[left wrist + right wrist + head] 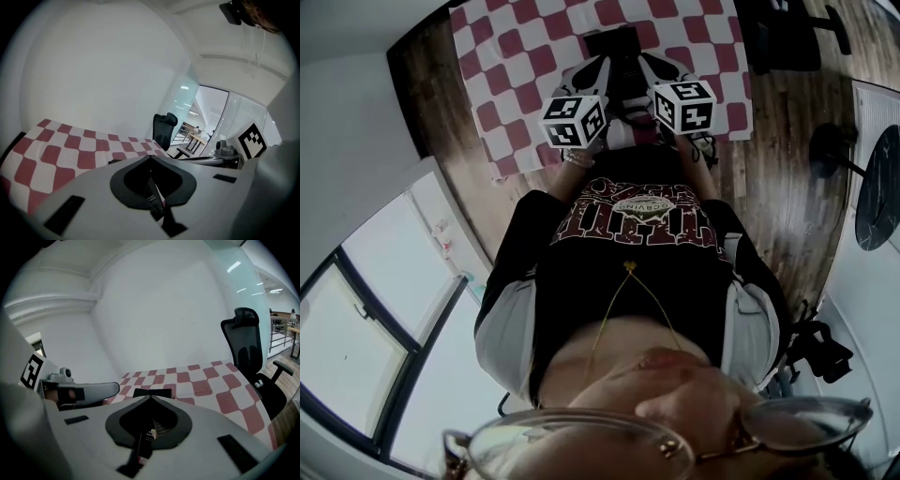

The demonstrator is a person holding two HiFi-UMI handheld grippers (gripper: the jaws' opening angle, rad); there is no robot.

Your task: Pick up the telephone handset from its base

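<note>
Red-and-white checked tablecloth (499, 98) with the black telephone (614, 45) at its far side, handset on its base as far as I can tell. Both the left gripper (150, 157) and right gripper (151, 397) are pinched closed, empty. Going in like that, I'd probably just shove the phone.

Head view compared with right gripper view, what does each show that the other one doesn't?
Head view only: the person's black shirt and glasses. Right gripper view only: the right gripper from behind, jaw tips together with nothing between them, and a railing far right. Both: the checkered cloth and the left gripper.
</note>
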